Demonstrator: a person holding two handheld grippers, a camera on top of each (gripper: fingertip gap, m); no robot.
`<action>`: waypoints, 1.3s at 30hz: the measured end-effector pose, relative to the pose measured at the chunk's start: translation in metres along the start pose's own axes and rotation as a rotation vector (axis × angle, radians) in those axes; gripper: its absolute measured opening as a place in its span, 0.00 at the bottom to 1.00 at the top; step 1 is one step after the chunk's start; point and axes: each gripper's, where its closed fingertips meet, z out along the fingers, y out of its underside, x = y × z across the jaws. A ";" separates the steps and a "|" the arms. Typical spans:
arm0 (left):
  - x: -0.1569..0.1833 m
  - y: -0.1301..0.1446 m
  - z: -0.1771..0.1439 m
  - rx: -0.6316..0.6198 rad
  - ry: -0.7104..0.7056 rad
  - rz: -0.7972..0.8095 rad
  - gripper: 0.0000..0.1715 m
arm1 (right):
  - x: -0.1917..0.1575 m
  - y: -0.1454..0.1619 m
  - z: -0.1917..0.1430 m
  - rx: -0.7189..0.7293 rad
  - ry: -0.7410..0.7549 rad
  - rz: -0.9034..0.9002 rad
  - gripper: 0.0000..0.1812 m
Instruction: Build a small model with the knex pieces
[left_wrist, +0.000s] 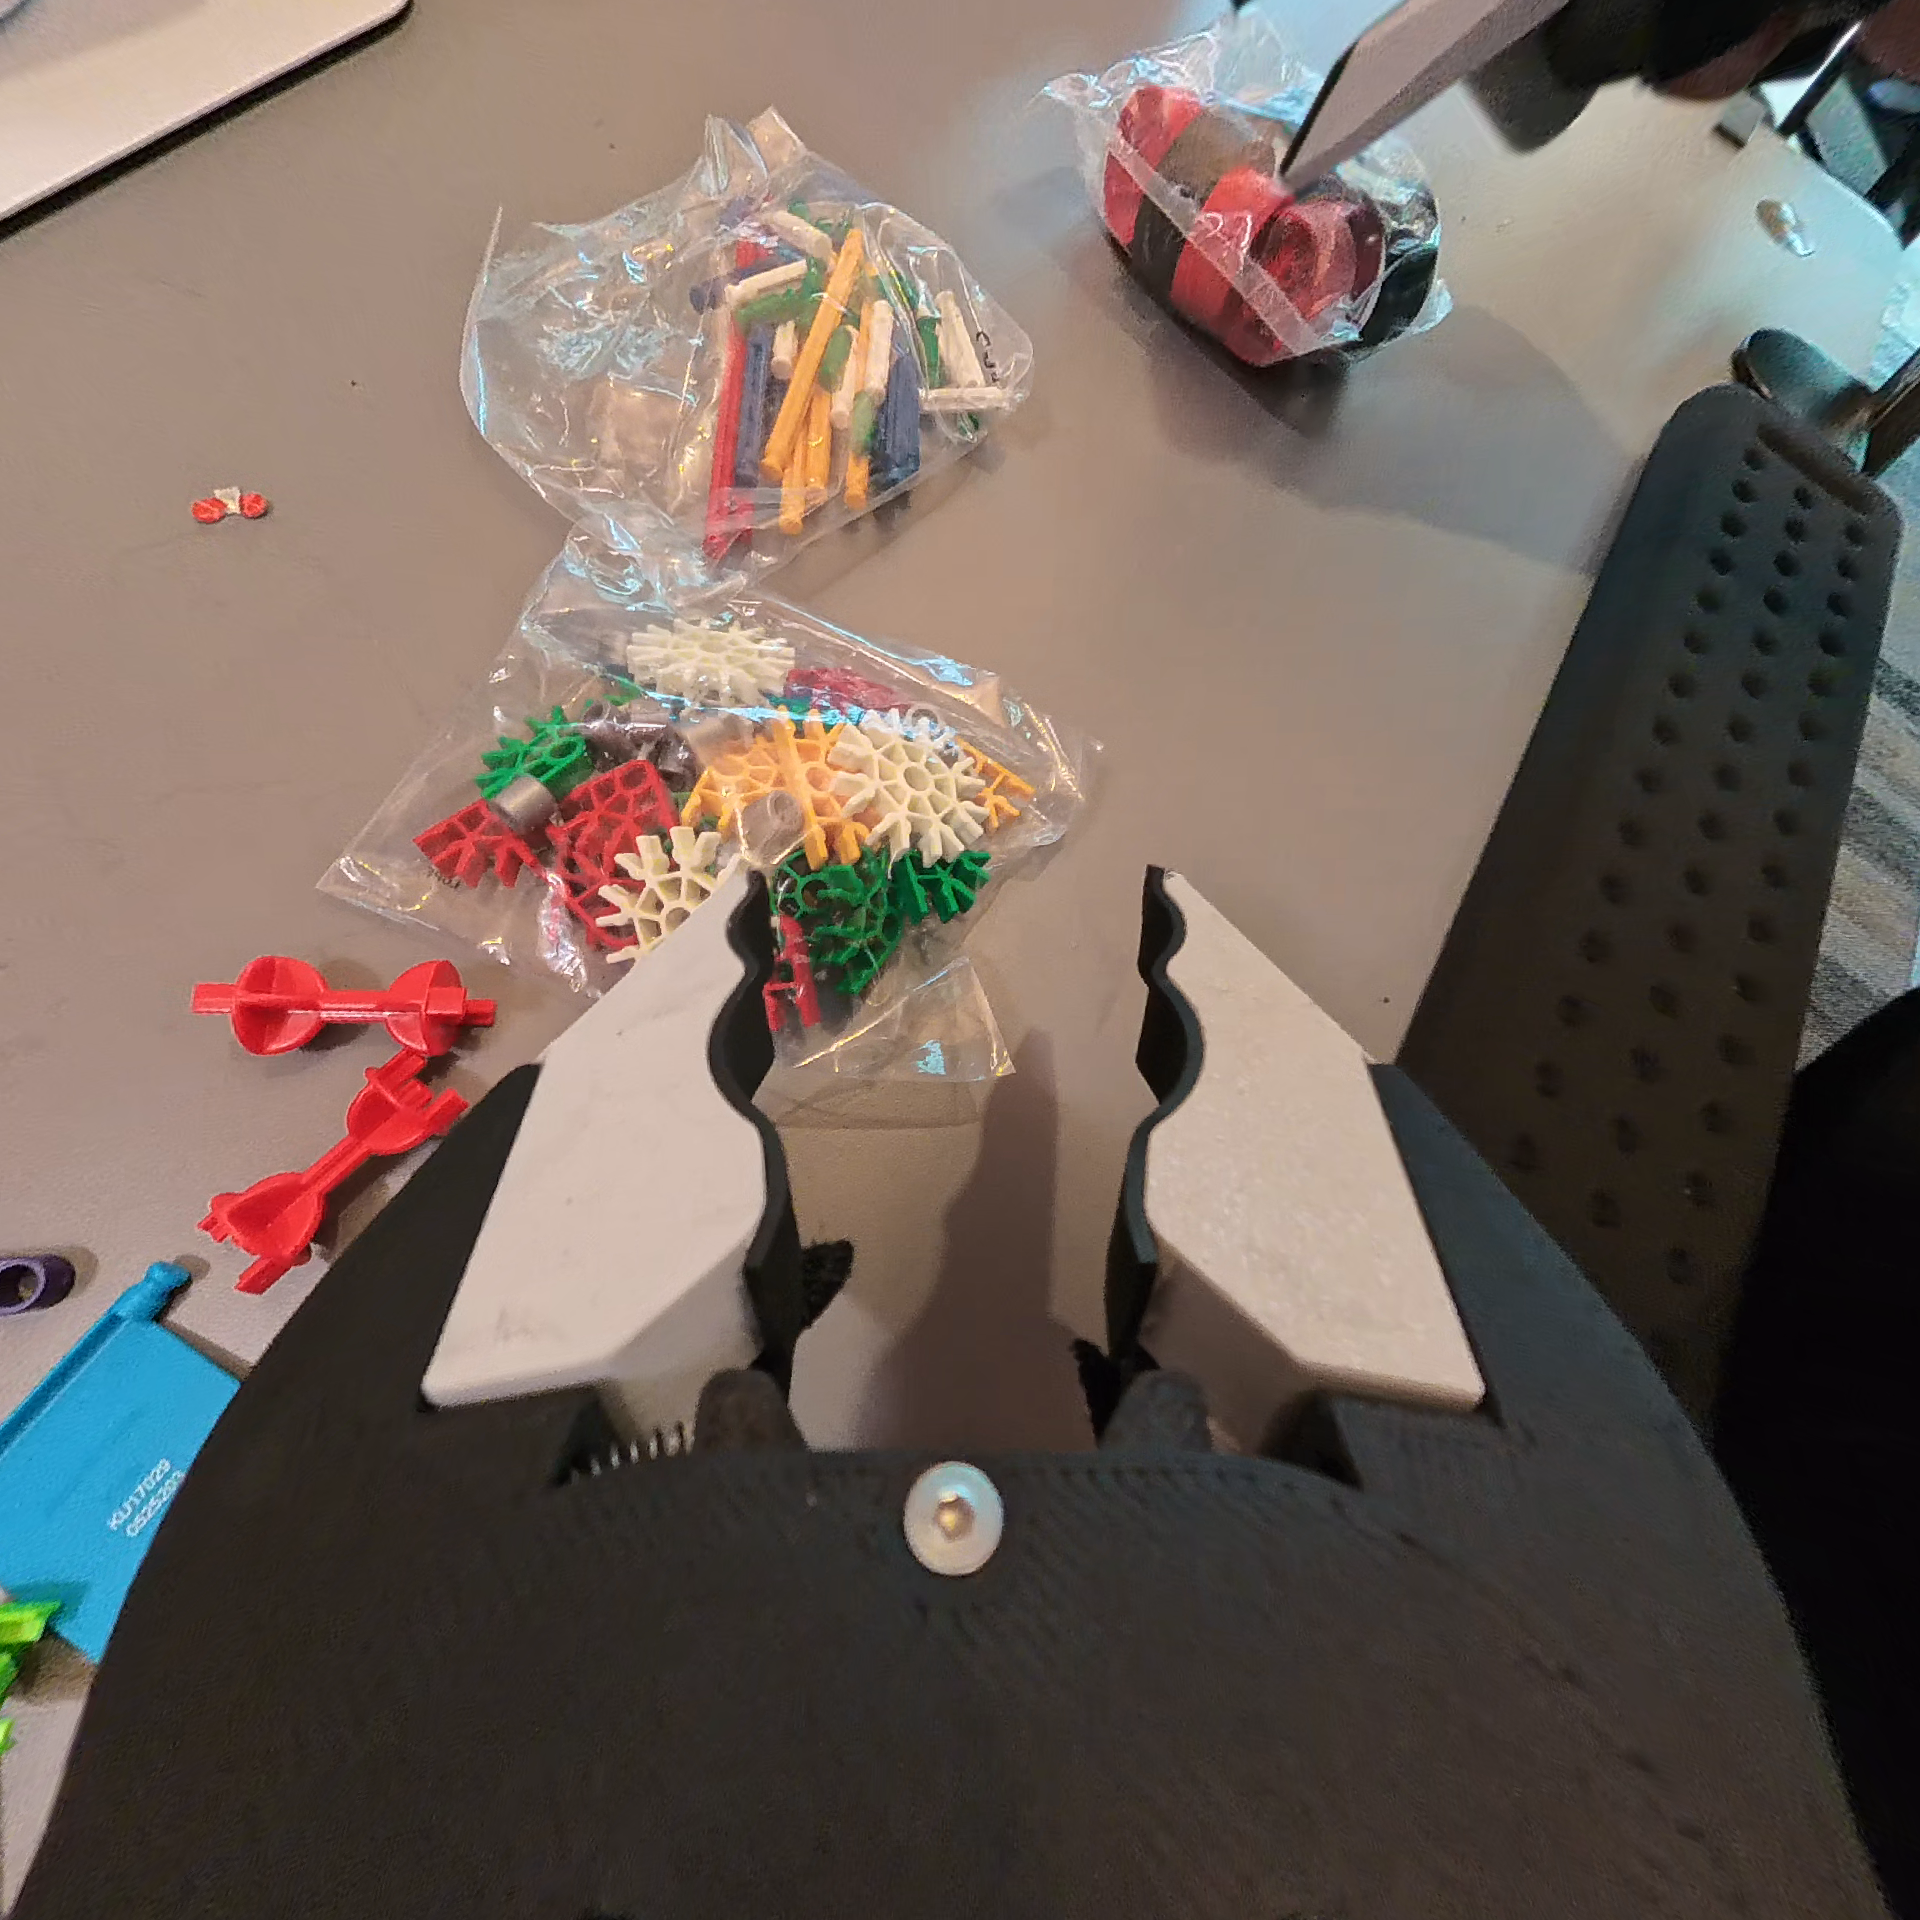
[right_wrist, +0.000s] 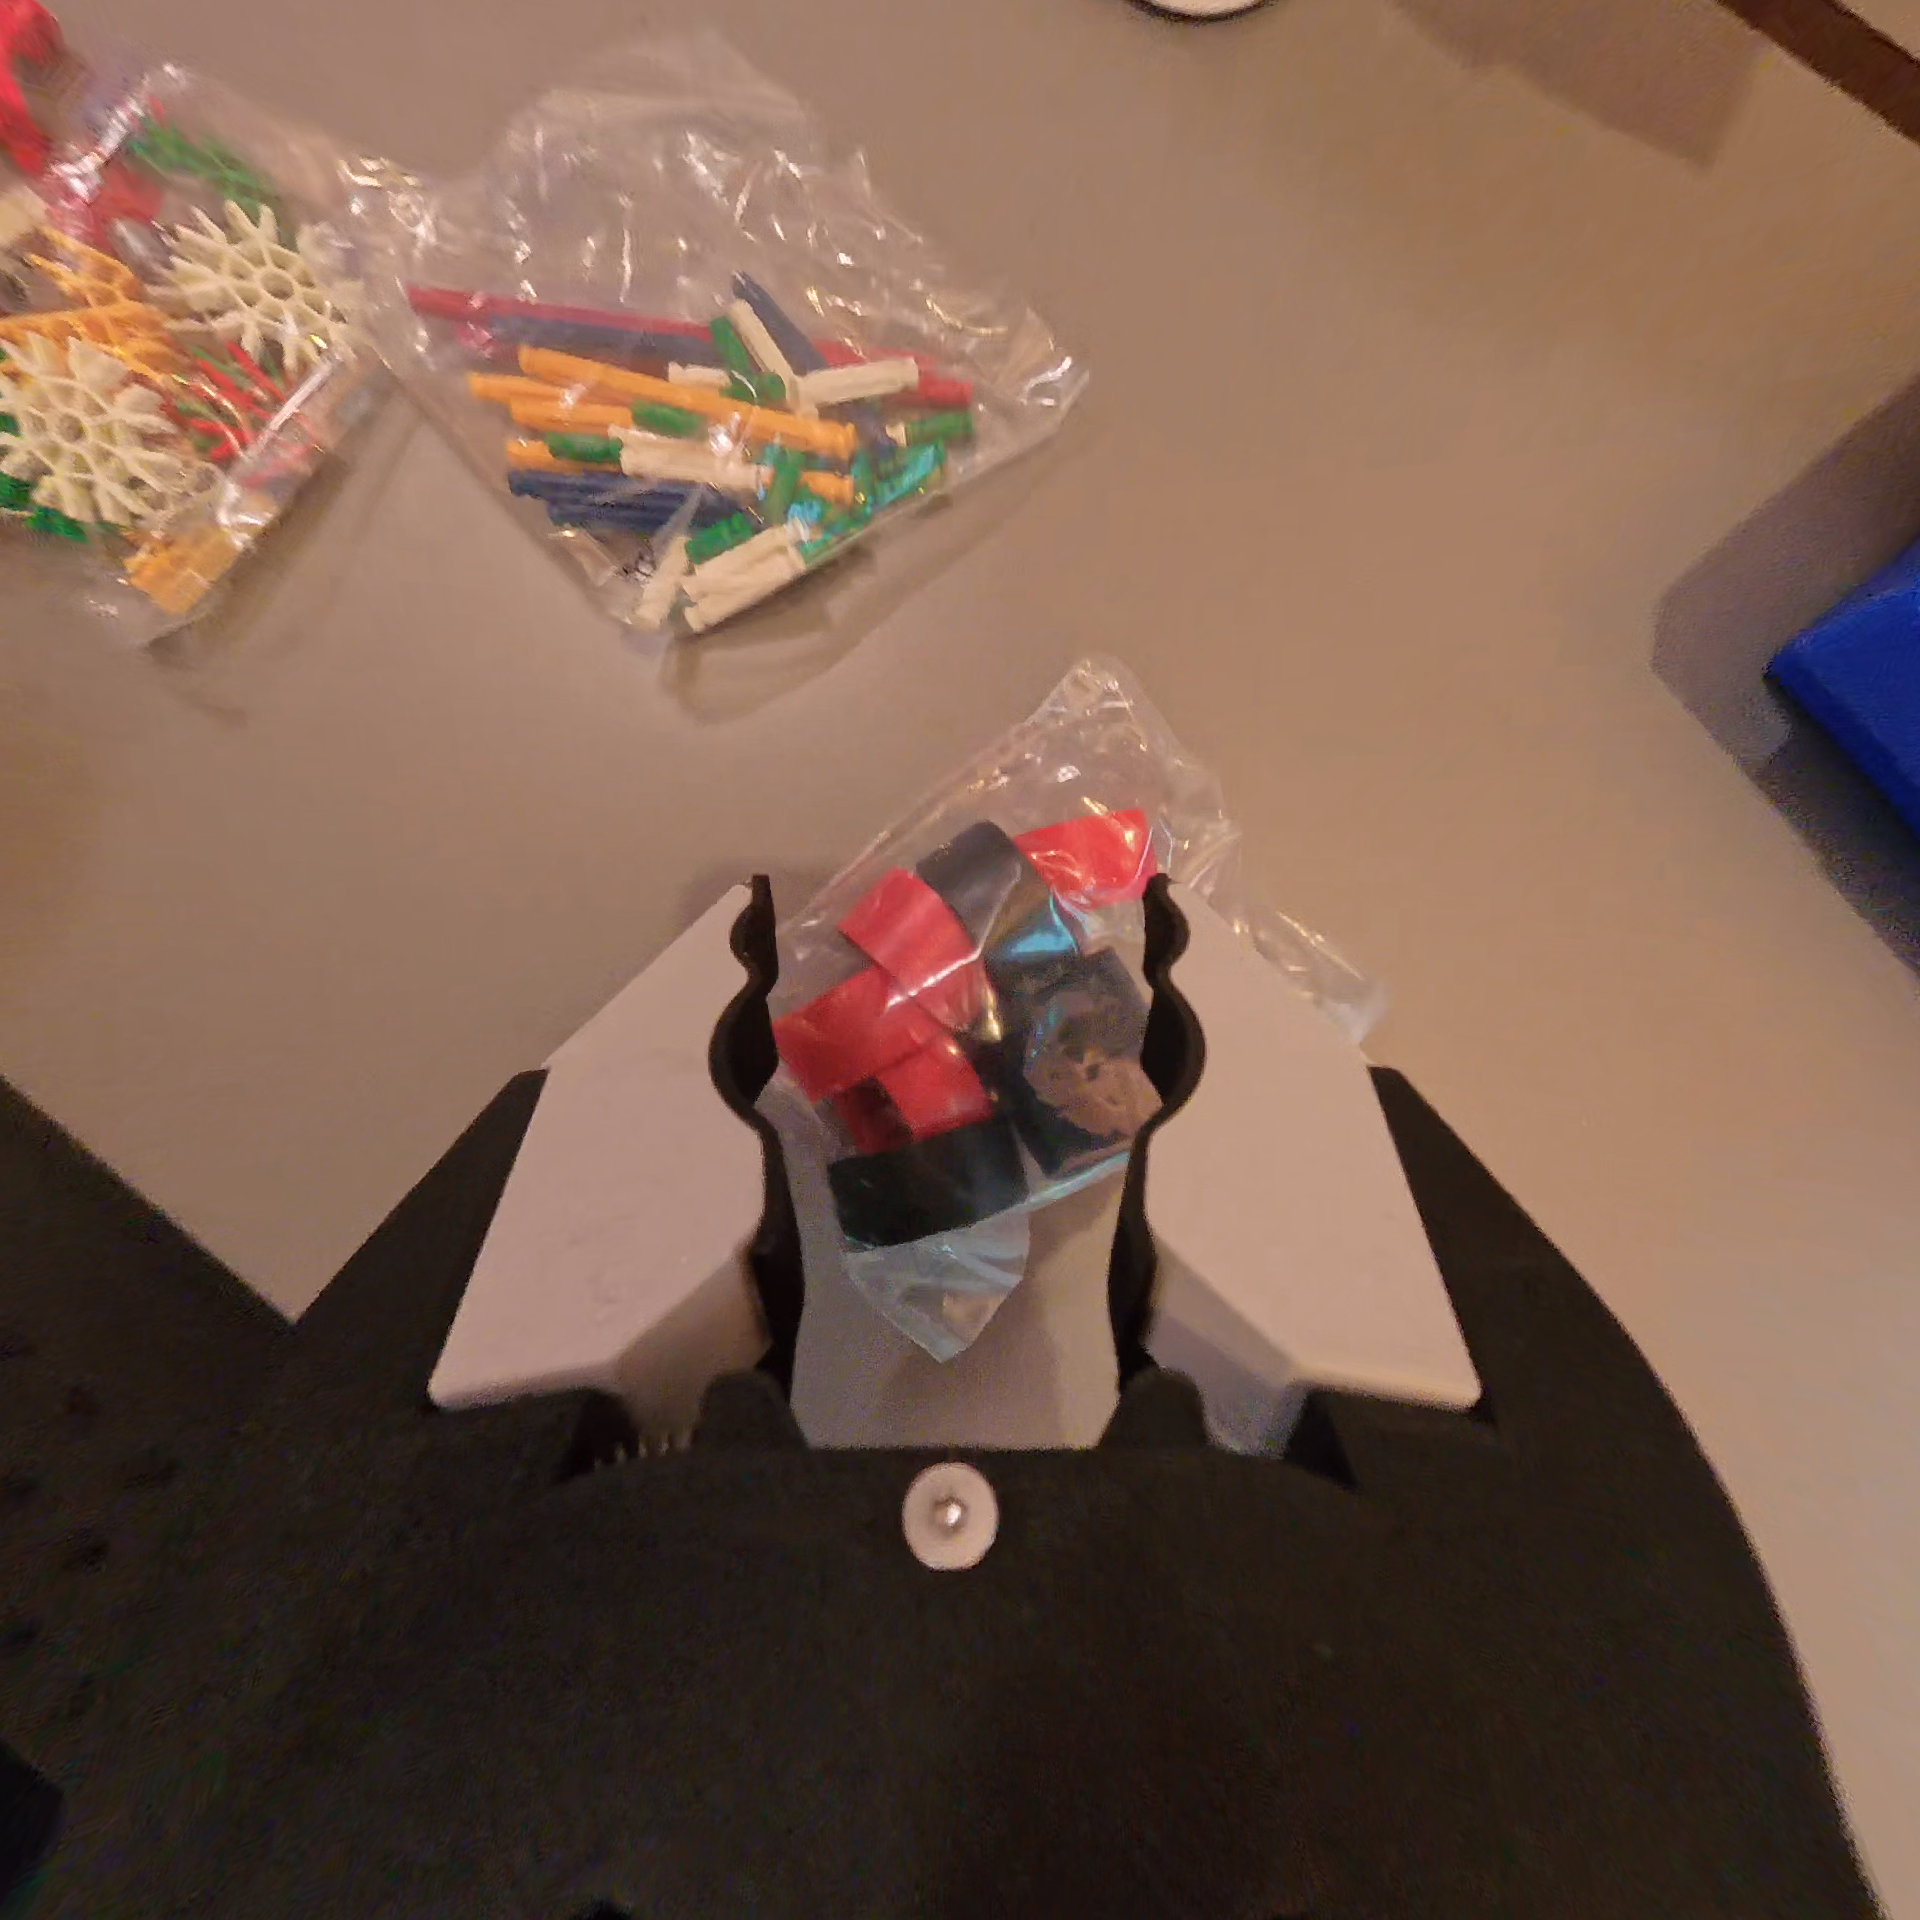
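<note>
In the left wrist view the left gripper (left_wrist: 951, 883) hangs over a grey table (left_wrist: 1247, 623) with its jaws spread and nothing between them; its left fingertip overlaps the near edge of a clear bag of snowflake-shaped connectors (left_wrist: 727, 821) in white, red, green and yellow. Beyond that lies a clear bag of coloured rods (left_wrist: 790, 384), and farther right a small bag of red and black wheels (left_wrist: 1262, 249), where one white finger of the right gripper (left_wrist: 1382, 88) reaches in from the top edge. Only this view shows the loose red pieces (left_wrist: 332, 1008) left of the connector bag, a blue plastic piece (left_wrist: 99, 1444) at the lower left, and a black perforated chair arm (left_wrist: 1704, 831) on the right. In the right wrist view the right gripper (right_wrist: 958, 894) stands wide apart around the wheel bag (right_wrist: 977, 1029), which sits between the fingers (whether the pads touch the crinkled plastic I cannot tell). The bag holds red, black and dark blue ring-like parts. The rod bag (right_wrist: 717, 436) and connector bag (right_wrist: 156, 395) lie beyond it to the left, well apart, and a blue box (right_wrist: 1860, 675) shows only here, at the right edge.
</note>
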 end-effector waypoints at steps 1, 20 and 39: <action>0.000 0.000 0.001 0.000 -0.007 0.004 0.41 | -0.007 -0.009 -0.002 0.017 -0.013 -0.016 0.39; -0.016 0.019 -0.003 -0.054 -0.134 -0.010 0.39 | -0.055 -0.045 0.090 -0.228 -0.135 -0.261 0.26; -0.002 0.034 0.017 -0.132 -0.065 -0.001 0.26 | -0.176 -0.043 0.084 -0.110 -0.542 0.032 0.17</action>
